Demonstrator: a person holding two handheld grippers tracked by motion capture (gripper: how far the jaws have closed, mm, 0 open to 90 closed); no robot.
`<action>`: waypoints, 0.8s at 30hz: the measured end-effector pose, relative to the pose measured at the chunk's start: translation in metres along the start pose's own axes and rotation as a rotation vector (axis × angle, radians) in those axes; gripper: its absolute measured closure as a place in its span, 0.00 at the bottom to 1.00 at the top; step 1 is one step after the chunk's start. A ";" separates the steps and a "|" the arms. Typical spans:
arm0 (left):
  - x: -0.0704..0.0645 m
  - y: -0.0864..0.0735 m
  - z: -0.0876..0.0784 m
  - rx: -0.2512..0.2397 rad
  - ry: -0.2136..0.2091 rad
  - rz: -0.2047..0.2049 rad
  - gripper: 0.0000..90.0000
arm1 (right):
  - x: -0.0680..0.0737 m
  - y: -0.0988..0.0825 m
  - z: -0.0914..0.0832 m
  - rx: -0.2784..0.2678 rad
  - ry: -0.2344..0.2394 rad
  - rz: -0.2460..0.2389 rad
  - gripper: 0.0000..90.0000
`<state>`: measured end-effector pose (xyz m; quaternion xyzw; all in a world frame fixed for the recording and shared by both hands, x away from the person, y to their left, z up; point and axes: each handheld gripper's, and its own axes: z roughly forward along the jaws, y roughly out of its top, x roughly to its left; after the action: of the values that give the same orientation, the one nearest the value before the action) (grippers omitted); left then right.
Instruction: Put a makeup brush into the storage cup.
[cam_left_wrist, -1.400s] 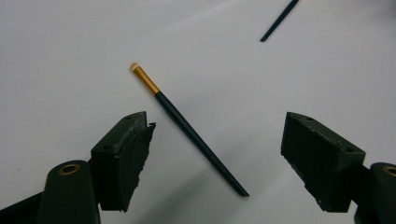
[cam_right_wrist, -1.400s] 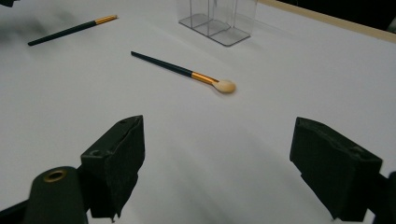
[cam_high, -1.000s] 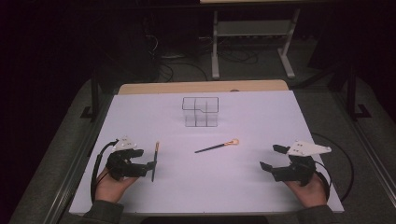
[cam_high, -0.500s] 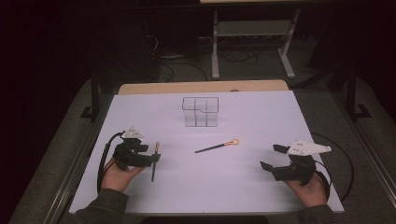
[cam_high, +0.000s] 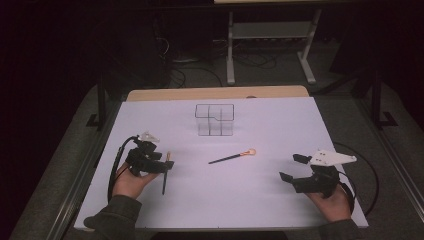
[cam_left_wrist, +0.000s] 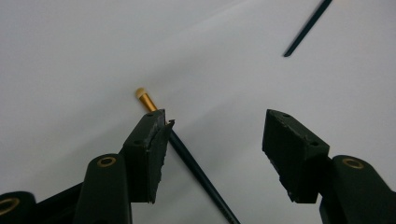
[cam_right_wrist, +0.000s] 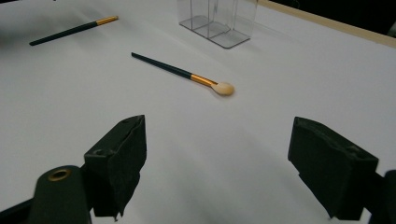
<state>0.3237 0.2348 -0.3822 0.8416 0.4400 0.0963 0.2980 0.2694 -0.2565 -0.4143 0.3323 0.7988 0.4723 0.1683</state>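
The left gripper (cam_left_wrist: 212, 140) is sitting over a thin dark brush (cam_left_wrist: 187, 156) on the white table (cam_high: 280, 195), and its jaws have just been closing in but are not pinching yet. The brush is lying between them, right beside one jaw. The right gripper (cam_right_wrist: 217, 172) is resting spread wide, with a second brush (cam_right_wrist: 187, 73) lying well ahead of it.

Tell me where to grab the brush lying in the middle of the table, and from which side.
Take the middle brush by its thin dark handle, just behind the gold band, coming straight down from above with the jaws across the shaft. It lies flat on the white table, so no side gives room underneath. The soft round tip would squash. The right tool stands open nearby.
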 end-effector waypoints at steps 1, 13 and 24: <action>0.001 0.000 0.000 0.017 0.002 0.009 0.45 | 0.000 0.000 0.000 0.000 0.002 0.002 0.21; 0.001 0.004 0.018 0.072 0.026 0.003 0.54 | -0.001 0.000 0.001 0.006 0.008 -0.001 0.21; 0.008 0.004 0.033 0.130 0.062 -0.056 0.62 | 0.000 0.000 0.000 0.002 0.003 -0.009 0.22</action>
<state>0.3455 0.2259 -0.4074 0.8431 0.4779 0.0850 0.2315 0.2697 -0.2566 -0.4144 0.3280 0.8011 0.4713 0.1688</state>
